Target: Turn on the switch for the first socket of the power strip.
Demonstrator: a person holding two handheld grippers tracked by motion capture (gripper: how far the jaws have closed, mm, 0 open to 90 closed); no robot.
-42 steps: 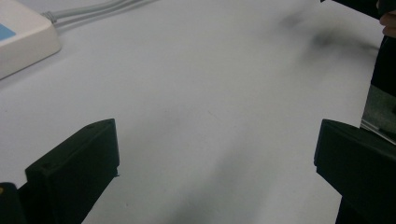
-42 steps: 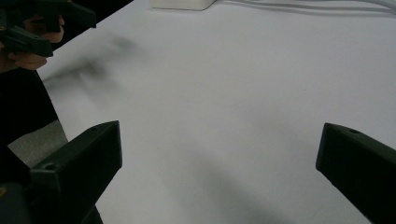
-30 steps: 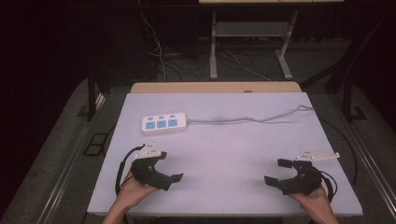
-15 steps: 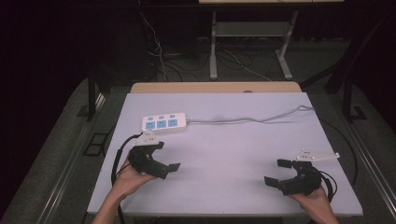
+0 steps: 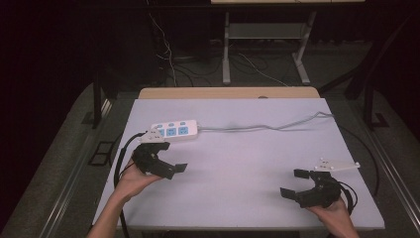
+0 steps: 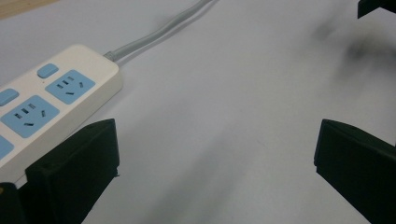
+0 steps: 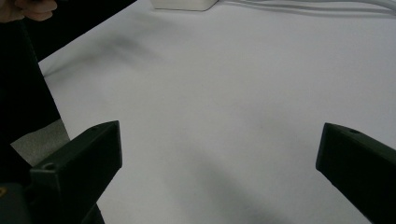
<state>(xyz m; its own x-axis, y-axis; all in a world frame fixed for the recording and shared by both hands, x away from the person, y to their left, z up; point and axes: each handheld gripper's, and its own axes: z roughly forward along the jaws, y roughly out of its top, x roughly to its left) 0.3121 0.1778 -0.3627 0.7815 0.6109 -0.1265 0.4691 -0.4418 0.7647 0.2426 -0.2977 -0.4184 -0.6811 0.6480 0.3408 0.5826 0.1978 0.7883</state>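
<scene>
Table (image 5: 247, 148) brightly lit, surroundings dark, shadows soft.

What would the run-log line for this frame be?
left gripper: open, empty, beside power strip | right gripper: open, empty, near table front right | power strip: untouched, cable trailing right

My left gripper (image 5: 171, 168) and my right gripper (image 5: 296, 183) are both black, each topped by a pale grey plate. The counter (image 5: 247, 163) is a plain pale lilac-white, unpatterned, with a tan wooden strip along its far edge. The power strip (image 5: 174, 131) is cream-white with light blue socket faces and light blue buttons. Its cable (image 5: 267, 126) is grey.
</scene>
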